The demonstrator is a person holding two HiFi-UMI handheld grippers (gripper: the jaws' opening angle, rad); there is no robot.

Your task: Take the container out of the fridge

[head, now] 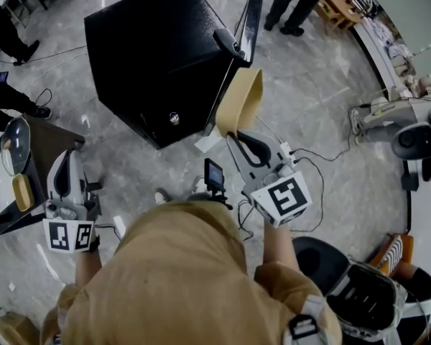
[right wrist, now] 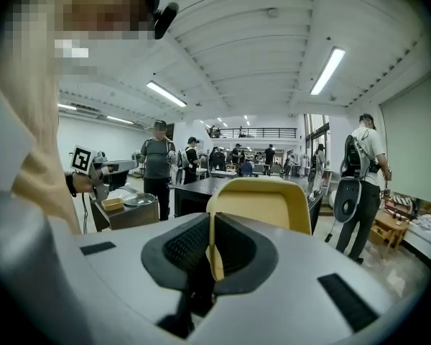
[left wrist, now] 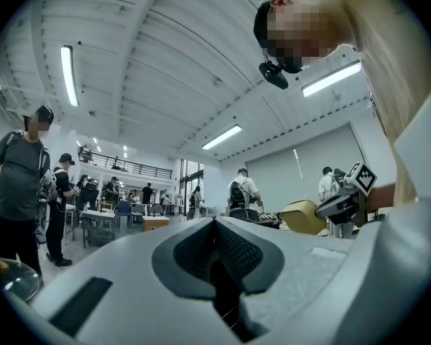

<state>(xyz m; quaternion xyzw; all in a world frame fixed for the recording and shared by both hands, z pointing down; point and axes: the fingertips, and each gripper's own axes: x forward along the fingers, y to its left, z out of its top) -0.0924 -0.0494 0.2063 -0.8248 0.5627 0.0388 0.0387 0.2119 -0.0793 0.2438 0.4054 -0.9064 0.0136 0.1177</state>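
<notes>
Close in front of the person, the right claw (right wrist: 210,230) is clamped on the rim of the tan, rounded plastic container (head: 243,100). It holds the container in the air just outside the black box-shaped fridge (head: 154,56). The left claw (left wrist: 215,227) is closed on nothing, near the dark counter (head: 49,144). The container looks clear of the fridge, so the next move calls for a steady carry to a set-down spot.

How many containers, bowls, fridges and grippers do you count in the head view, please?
Containers: 2
Bowls: 1
Fridges: 1
Grippers: 2
Total: 6
</notes>
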